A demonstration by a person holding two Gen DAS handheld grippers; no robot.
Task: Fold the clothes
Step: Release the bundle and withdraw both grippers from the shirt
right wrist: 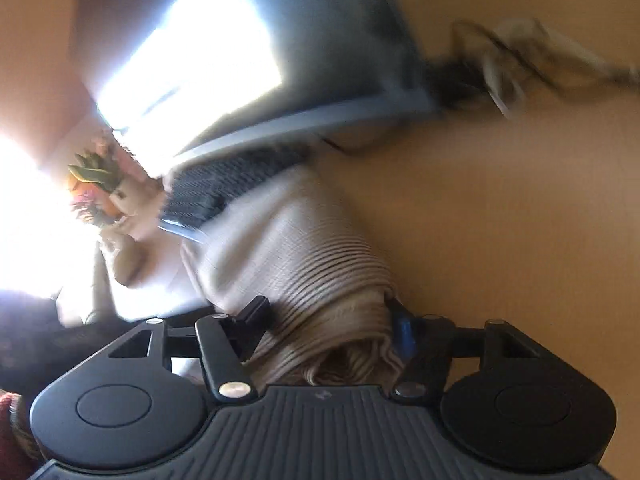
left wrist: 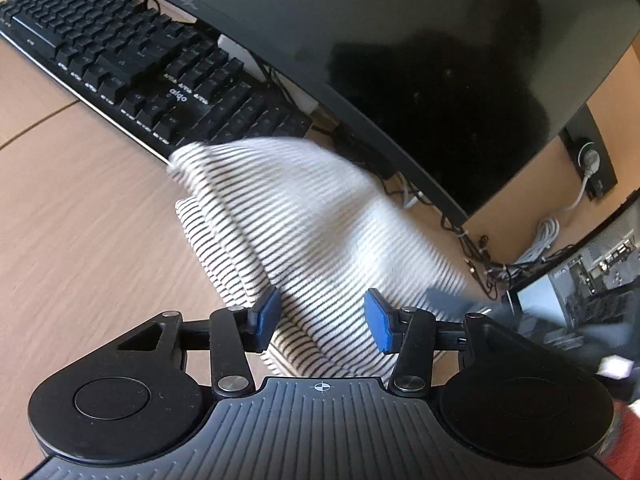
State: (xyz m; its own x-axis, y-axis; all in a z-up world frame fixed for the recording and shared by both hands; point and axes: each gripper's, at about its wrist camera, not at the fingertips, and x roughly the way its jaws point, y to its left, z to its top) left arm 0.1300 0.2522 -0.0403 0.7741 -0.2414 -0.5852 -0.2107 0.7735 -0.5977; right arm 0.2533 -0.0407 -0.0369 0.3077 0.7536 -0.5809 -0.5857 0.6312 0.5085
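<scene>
A cream garment with thin dark stripes (left wrist: 304, 232) lies on the wooden desk (left wrist: 80, 220), its far end blurred and lifted by the keyboard. My left gripper (left wrist: 324, 318) stands open just over its near part; the blue pads (left wrist: 267, 314) are wide apart and the cloth runs between them without being pinched. In the right wrist view the same garment (right wrist: 304, 248) is bunched into a thick roll that fills the gap between the fingers of my right gripper (right wrist: 330, 324), which is shut on it. That view is motion-blurred.
A black keyboard (left wrist: 132, 68) and a dark monitor (left wrist: 400, 40) stand behind the garment. Cables (left wrist: 480, 248) and a speaker (left wrist: 588, 160) sit at the right. The right wrist view shows the monitor (right wrist: 320, 60), flowers (right wrist: 96, 184) and bare desk (right wrist: 500, 220).
</scene>
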